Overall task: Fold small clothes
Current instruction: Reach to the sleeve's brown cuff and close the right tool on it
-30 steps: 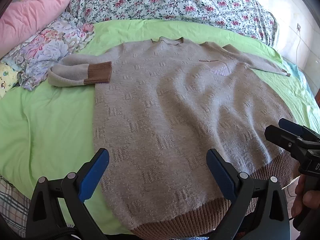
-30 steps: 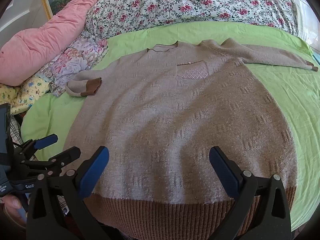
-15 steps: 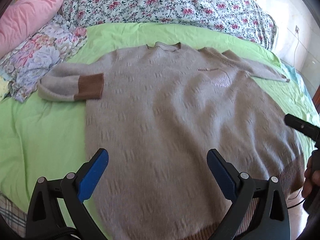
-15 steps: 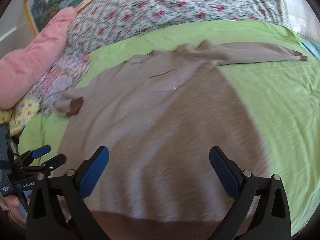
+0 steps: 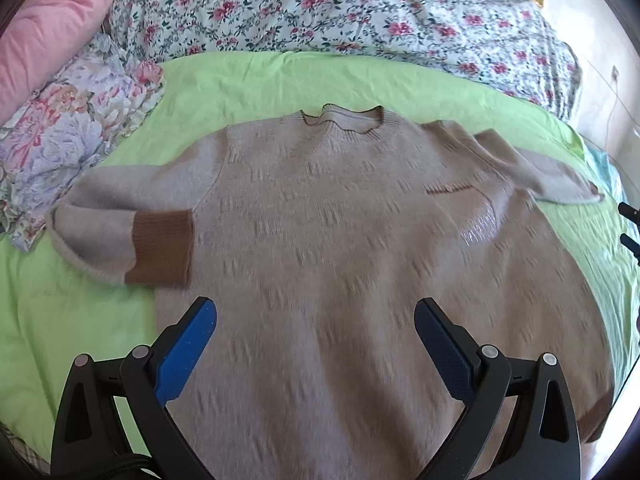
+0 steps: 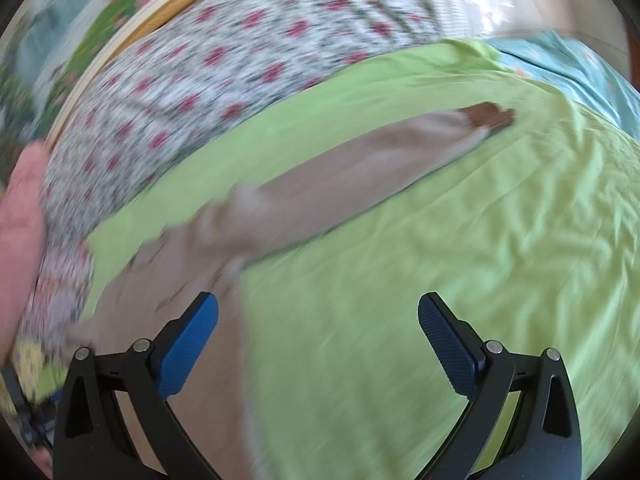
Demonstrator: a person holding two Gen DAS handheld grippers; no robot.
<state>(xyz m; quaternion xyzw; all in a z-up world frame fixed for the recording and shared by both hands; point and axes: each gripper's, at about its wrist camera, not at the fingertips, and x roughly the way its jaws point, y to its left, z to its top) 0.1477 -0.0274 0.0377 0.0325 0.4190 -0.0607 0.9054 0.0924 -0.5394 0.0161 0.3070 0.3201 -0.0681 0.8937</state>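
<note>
Swung rightward, my right gripper [image 6: 318,344] now hovers, fingers apart, over the green bedsheet [image 6: 460,240] beside the beige knitted sweater's [image 5: 340,260] outstretched sleeve [image 6: 340,184], while my left gripper [image 5: 316,348] hovers spread above its body.

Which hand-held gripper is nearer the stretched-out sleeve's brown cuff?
Right. The right hand-held gripper faces that cuff across green sheet; the left hand-held gripper sits over the sweater body.

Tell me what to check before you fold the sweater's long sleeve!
1. Right gripper open, holding nothing: ok.
2. Left gripper open, holding nothing: ok.
3. Sweater lying flat on the sheet: ok.
4. Right sleeve stretched out, cuff in view: ok.
5. Left sleeve already folded back: ok.
6. Right gripper lined up on the sleeve: cannot tell, view blurred.
</note>
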